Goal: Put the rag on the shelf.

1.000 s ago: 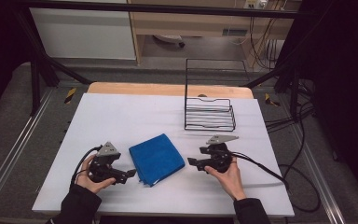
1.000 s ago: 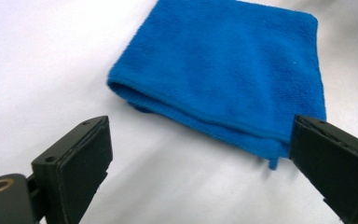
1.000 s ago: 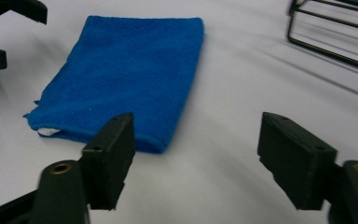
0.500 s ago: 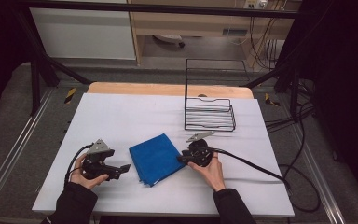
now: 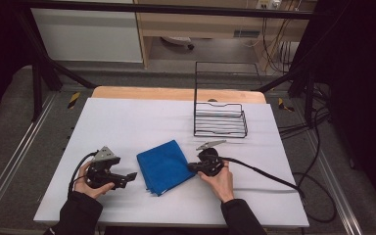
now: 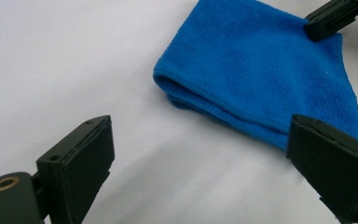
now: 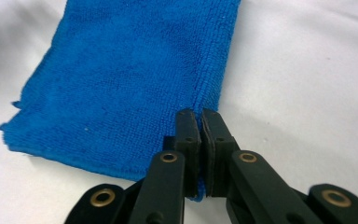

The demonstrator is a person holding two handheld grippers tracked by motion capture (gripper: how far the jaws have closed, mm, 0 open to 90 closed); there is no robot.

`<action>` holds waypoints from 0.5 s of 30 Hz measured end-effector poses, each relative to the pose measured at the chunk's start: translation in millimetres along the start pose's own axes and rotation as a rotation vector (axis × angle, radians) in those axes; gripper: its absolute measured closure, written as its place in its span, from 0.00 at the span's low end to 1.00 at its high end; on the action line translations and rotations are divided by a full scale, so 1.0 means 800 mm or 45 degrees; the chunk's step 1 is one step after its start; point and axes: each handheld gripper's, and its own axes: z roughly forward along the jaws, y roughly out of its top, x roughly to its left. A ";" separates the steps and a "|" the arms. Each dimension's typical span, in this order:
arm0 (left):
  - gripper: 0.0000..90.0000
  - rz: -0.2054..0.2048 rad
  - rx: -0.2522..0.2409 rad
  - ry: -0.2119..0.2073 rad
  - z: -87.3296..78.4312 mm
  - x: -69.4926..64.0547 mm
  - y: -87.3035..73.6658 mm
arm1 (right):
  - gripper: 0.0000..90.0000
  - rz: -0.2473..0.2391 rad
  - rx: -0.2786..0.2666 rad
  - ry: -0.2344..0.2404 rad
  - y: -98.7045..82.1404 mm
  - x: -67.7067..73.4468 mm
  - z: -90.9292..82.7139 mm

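A: How does the right claw [image 5: 192,168] stand?

B: Its jaws have just been closing and are now together, clamped on the corner of the blue cloth [image 5: 164,165]. In the right gripper view the right claw [image 7: 199,122] pinches the folded corner, with the pads nearly meeting over the fabric.

A: And the left claw [image 5: 129,177]?

B: Wide apart, holding nothing. In the left gripper view the left claw [image 6: 200,163] has bare worktop [image 6: 51,60] between its jaws, and the blue cloth [image 6: 265,74] lies beyond it toward one o'clock, close to the right-hand jaw; whether they touch I cannot tell.

A: Where does the cloth sit on the worktop [image 5: 137,122]?

B: Folded, flat, near the person's edge at about six o'clock from the middle, between the two hands. The wire rack [image 5: 220,120] stands well apart at one o'clock from it.

A: Any brand, label or writing?

B: None that I can read on the cloth [image 7: 121,74] or on either claw.
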 end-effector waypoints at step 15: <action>0.09 0.014 0.001 -0.001 0.001 -0.005 0.001 | 0.97 0.165 -0.049 -0.177 -0.052 -0.007 -0.075</action>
